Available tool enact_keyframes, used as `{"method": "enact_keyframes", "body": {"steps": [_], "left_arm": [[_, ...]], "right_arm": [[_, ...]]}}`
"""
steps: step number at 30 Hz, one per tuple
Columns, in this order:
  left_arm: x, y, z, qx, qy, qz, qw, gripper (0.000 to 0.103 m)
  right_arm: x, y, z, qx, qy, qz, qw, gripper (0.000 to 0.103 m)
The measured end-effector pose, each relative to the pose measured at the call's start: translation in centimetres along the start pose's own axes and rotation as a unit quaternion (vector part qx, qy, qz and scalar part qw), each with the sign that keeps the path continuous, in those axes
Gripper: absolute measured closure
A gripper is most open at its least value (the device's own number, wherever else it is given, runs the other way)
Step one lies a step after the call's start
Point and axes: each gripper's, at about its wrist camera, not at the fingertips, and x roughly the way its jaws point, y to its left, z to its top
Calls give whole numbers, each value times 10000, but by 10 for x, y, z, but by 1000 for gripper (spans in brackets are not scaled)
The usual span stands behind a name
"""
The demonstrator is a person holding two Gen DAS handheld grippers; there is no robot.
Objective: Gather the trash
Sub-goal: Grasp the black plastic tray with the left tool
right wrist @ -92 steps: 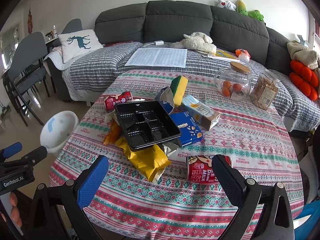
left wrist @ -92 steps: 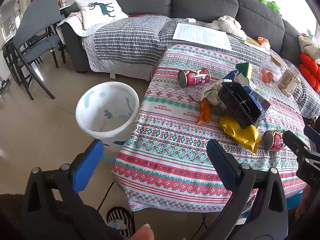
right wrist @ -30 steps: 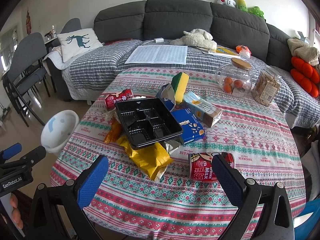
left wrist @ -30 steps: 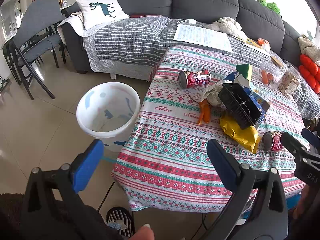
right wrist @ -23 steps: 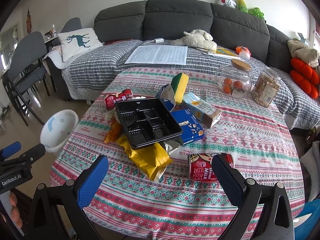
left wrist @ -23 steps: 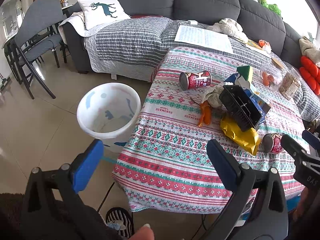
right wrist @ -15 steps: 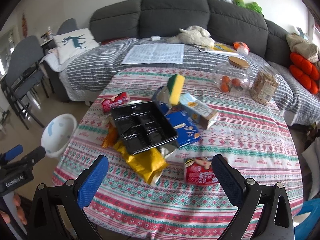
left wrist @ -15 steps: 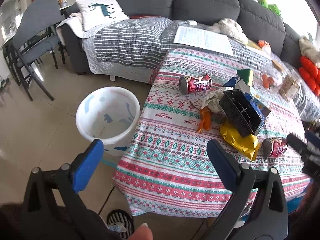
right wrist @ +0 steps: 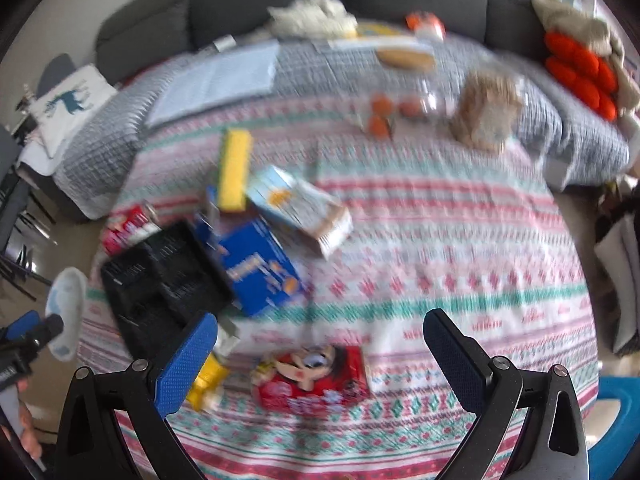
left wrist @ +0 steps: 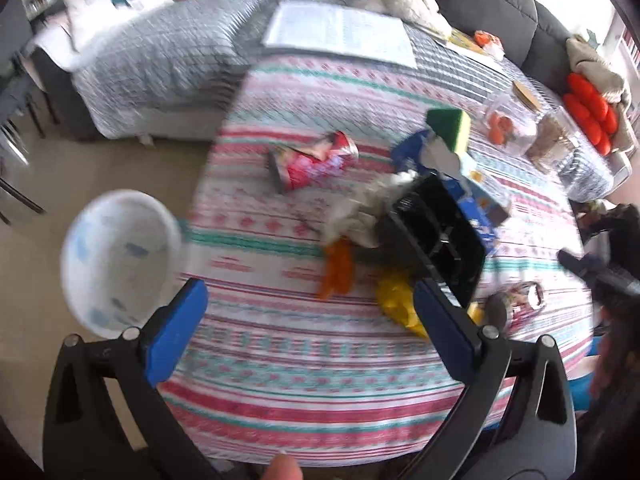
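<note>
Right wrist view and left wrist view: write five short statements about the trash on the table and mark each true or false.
1. The right tongs are open and hold nothing. True.
2. The red milk can stands upright. False: it lies on its side.
3. The white bin sits on the table. False: it is on the floor beside the table.
4. The black tray overlaps the blue box. True.
5. The left tongs grip the orange wrapper. False: they are open and empty.

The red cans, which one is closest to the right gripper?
The red can lying just ahead of the open right gripper. The other can lies far off, beyond the black tray.
</note>
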Motion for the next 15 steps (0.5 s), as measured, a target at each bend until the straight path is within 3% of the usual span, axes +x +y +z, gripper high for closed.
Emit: {"method": "enact_keyframes", "body": {"steps": [5, 10, 13, 15], "left_arm": [[30, -32, 7, 28, 385, -415, 9984, 8], [53, -57, 7, 166, 680, -480, 9964, 26], [63, -57, 3, 40, 900, -568, 9943, 46], [67, -55, 2, -88, 1016, -652, 9927, 77]], "right_arm": [[16, -24, -3, 178, 283, 49, 9994, 0], [22, -42, -8, 289, 428, 2, 9987, 0], [25, -49, -9, 389, 485, 67, 9980, 0], [28, -51, -7, 461, 511, 119, 9976, 0]]}}
